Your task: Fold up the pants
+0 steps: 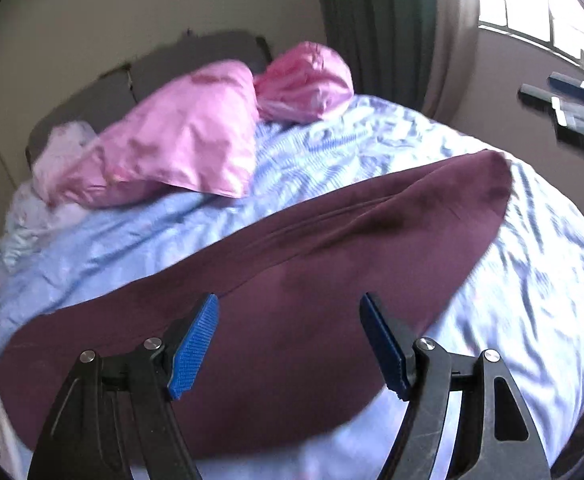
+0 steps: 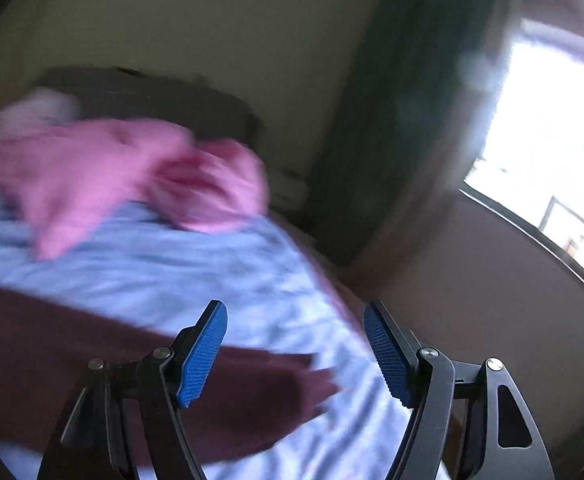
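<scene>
Dark maroon pants (image 1: 300, 280) lie flat across a bed with a light blue patterned sheet (image 1: 532, 280), running from the lower left to the upper right. My left gripper (image 1: 288, 344) hovers above the pants, open, nothing between its blue pads. In the blurred right wrist view the pants (image 2: 52, 344) stretch in from the left and their end lies below the gripper. My right gripper (image 2: 296, 352) is above that end, open, with nothing between its pads. The other gripper (image 1: 572, 112) shows dark and blurred at the right edge of the left wrist view.
Two pink pillows (image 1: 180, 144) (image 1: 304, 80) lie at the head of the bed against a dark headboard (image 1: 152, 72). A dark green curtain (image 1: 356, 28) and a bright window (image 1: 544, 12) stand to the right. The bed's right edge (image 2: 332, 280) drops off toward the wall.
</scene>
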{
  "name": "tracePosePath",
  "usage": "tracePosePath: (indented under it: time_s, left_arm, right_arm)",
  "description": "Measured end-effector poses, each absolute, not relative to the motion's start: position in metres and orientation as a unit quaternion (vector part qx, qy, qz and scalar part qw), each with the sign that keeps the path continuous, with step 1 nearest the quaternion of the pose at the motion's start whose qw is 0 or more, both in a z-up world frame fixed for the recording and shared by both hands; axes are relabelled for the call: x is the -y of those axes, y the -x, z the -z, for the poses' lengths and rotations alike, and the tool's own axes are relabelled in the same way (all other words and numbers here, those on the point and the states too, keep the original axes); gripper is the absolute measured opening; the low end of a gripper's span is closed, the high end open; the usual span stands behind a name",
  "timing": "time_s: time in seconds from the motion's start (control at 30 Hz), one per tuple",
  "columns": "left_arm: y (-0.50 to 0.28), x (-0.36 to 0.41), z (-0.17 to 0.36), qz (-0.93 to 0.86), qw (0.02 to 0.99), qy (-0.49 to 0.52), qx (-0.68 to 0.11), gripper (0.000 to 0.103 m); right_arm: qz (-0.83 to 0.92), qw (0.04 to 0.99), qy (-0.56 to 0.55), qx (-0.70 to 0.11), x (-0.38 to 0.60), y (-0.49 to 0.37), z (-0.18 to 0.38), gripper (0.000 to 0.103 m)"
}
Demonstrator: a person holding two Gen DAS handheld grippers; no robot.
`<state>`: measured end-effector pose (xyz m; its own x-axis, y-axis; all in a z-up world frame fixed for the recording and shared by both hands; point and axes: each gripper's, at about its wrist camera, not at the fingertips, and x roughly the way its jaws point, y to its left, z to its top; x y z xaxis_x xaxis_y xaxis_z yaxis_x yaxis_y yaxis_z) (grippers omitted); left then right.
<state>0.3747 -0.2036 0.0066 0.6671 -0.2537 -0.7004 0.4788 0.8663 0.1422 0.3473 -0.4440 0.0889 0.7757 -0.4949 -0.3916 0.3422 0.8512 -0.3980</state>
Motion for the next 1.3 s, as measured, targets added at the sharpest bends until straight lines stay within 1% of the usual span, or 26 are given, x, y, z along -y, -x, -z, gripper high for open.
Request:
tracePosePath:
  time_s: [0.1,0.2,0.37,0.43,0.47,0.5,0.53,0.6,0.63,0.7,0.97,1.0,1.03,1.07,1.1,1.13,1.2,1.3]
  left_arm:
    - [-0.337,0.160,-0.018,0.215,0.902,-0.167,-0.334,0.073]
    - [-0.304,0.131,-0.015,0.231,0.901,-0.178,-0.323,0.073]
    - [-0.267,0.127,0.017,0.256,0.884,-0.230,-0.316,0.072]
    - [-0.262,0.139,0.034,0.269,0.876,-0.241,-0.321,0.065]
    - [-0.263,0.144,0.040,0.272,0.874,-0.244,-0.320,0.063]
    - [-0.265,0.153,0.049,0.269,0.873,-0.252,-0.319,0.056]
    - [-0.268,0.161,0.055,0.258,0.874,-0.258,-0.320,0.045]
    - [-0.284,0.172,0.069,0.253,0.869,-0.239,-0.351,0.039]
    - [-0.293,0.177,0.075,0.254,0.866,-0.224,-0.367,0.039]
    - [-0.303,0.187,0.087,0.238,0.868,-0.230,-0.370,0.039]
    - [-0.328,0.209,0.114,0.192,0.867,-0.264,-0.376,0.039]
    - [-0.332,0.210,0.113,0.190,0.866,-0.264,-0.379,0.034]
    - [-0.334,0.209,0.112,0.186,0.867,-0.262,-0.382,0.018]
    - [-0.341,0.204,0.107,0.186,0.868,-0.248,-0.389,0.013]
    - [-0.347,0.198,0.101,0.197,0.866,-0.229,-0.398,0.011]
    - [-0.351,0.193,0.096,0.203,0.866,-0.214,-0.404,0.008]
    - [-0.367,0.177,0.080,0.211,0.869,-0.166,-0.416,0.008]
    - [-0.386,0.164,0.060,0.213,0.874,-0.129,-0.417,0.008]
  right_arm:
    - [0.129,0.951,0.150,-0.238,0.394,-0.302,-0.084,0.071]
    - [0.051,0.960,0.142,-0.238,0.349,-0.266,-0.071,0.071]
    - [-0.054,0.957,0.131,-0.253,0.292,-0.235,-0.037,0.070]
    - [-0.082,0.949,0.134,-0.274,0.275,-0.226,-0.018,0.068]
    - [-0.086,0.947,0.132,-0.281,0.276,-0.235,-0.007,0.065]
    - [-0.094,0.942,0.123,-0.297,0.274,-0.235,0.003,0.064]
    - [-0.095,0.939,0.118,-0.307,0.276,-0.238,0.012,0.063]
    - [-0.090,0.936,0.109,-0.322,0.277,-0.236,0.023,0.058]
    - [-0.087,0.934,0.108,-0.330,0.279,-0.236,0.030,0.057]
    - [-0.084,0.930,0.105,-0.341,0.283,-0.234,0.036,0.054]
    - [-0.079,0.926,0.057,-0.365,0.314,-0.243,0.052,0.054]
    - [-0.081,0.925,0.045,-0.368,0.316,-0.244,0.053,0.054]
    - [-0.084,0.924,0.031,-0.373,0.320,-0.247,0.056,0.053]
    - [-0.086,0.923,0.024,-0.375,0.320,-0.249,0.056,0.051]
    - [-0.086,0.922,0.016,-0.377,0.322,-0.251,0.058,0.046]
    - [-0.089,0.921,0.009,-0.379,0.323,-0.253,0.059,0.045]
    - [-0.095,0.920,-0.002,-0.380,0.325,-0.257,0.059,0.043]
    - [-0.113,0.919,-0.019,-0.377,0.325,-0.265,0.055,0.041]
